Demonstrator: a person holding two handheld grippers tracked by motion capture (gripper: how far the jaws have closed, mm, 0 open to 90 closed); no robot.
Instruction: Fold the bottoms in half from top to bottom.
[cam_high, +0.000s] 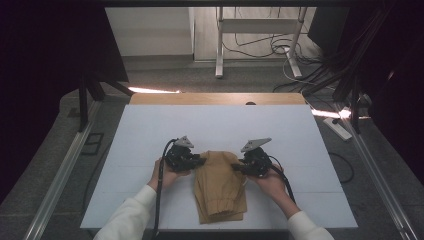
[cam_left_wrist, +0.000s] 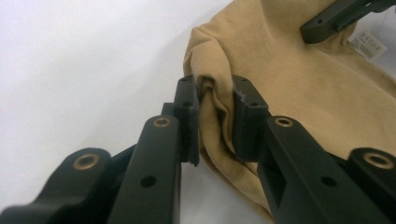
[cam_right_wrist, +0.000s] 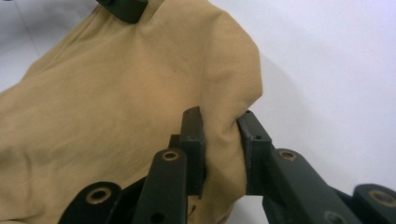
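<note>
A folded tan garment (cam_high: 220, 186) is lying on the white table (cam_high: 150, 135), nearer the table's near edge than its far edge and about midway between its left and right edges, with its folded end reaching toward the near edge. The left gripper (cam_high: 199, 161) is pinching the garment's far left corner, its jaws standing narrowly apart with a bunched fold of the tan cloth squeezed between the pads (cam_left_wrist: 189, 116). The right gripper (cam_high: 237, 167) is gripping the far right corner in the same way, its jaws drawn in on a rounded fold of fabric, while both hands are resting just beside the garment on the table.
</note>
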